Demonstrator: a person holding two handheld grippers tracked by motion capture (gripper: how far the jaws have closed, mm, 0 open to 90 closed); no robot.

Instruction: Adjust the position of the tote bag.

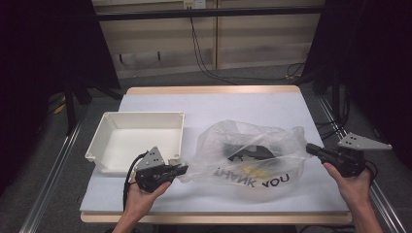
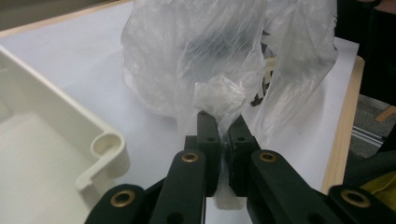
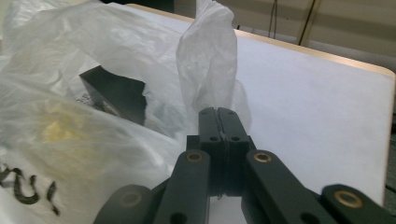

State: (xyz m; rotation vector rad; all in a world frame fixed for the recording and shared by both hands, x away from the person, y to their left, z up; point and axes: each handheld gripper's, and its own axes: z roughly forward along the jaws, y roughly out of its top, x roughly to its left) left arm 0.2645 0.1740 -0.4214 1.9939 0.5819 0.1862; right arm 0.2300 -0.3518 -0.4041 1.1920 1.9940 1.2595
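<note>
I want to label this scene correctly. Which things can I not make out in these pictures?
- High view: the dark item and yellow item inside the plastic bag are veiled by its film.
- Right gripper view: the dark box is half covered by the bag; its print is blurred.
- Left gripper view: the white bin is cut off by the edge.

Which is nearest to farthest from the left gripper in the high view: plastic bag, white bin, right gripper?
1. Plastic bag: the left gripper is shut on a bunched bit of its left edge, so they touch.
2. White bin: just behind and left of that gripper, close to it.
3. Right gripper: across the bag, at the table's right edge.
</note>
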